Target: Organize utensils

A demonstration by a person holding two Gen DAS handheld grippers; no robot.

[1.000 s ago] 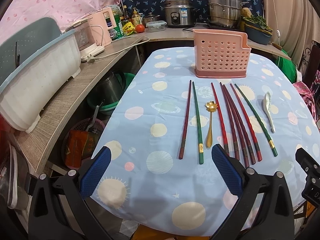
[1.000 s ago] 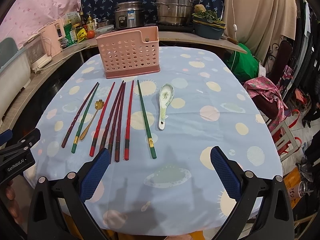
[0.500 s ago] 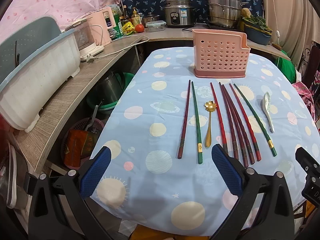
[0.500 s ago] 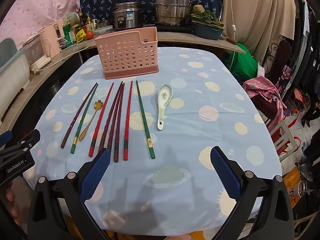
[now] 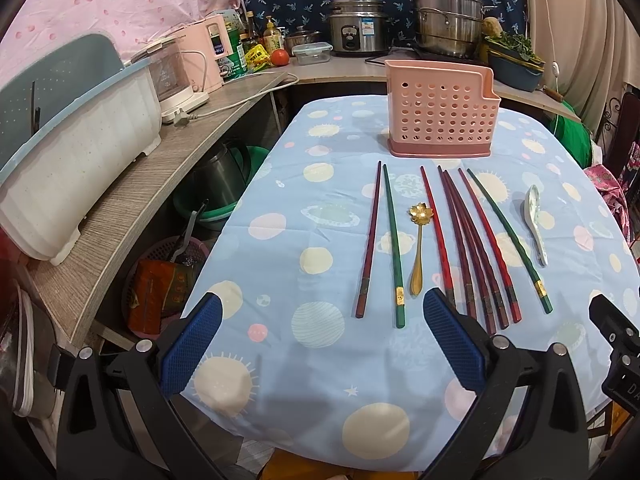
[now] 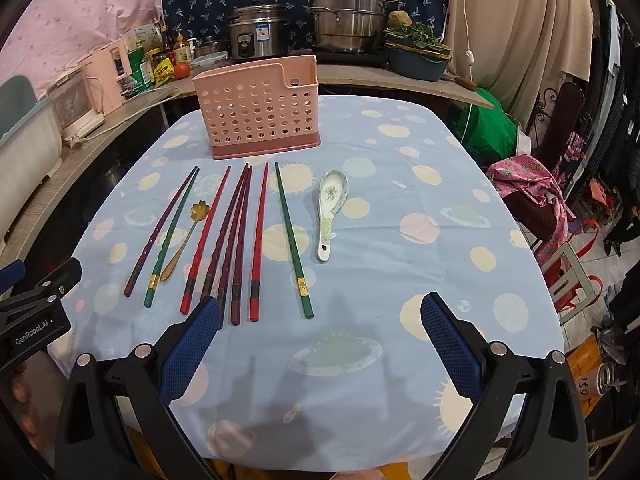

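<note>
A pink perforated utensil holder [image 5: 440, 120] [image 6: 260, 114] stands at the far middle of the blue spotted tablecloth [image 5: 280, 272]. In front of it lie several red, maroon and green chopsticks [image 5: 468, 240] [image 6: 236, 236] in a row, a gold flower-shaped spoon [image 5: 419, 240] [image 6: 186, 236] among them, and a white ceramic spoon [image 5: 535, 220] [image 6: 330, 208] on the right. My left gripper [image 5: 320, 344] hovers open near the table's front edge, just short of the chopstick ends. My right gripper [image 6: 320, 344] is open too, with nothing between its fingers.
A wooden counter [image 5: 132, 208] runs along the left with a white-and-blue tub [image 5: 72, 160] and pink appliances [image 5: 200, 60]. A rice cooker [image 5: 356, 36] and steel steamer [image 5: 448, 20] stand behind. Baskets and a kettle [image 5: 220, 172] sit under the counter. A chair with cloth [image 6: 540, 188] stands to the right.
Both grippers have drifted slightly; the table items look a little lower and closer in the views. Nothing was picked up or moved.
</note>
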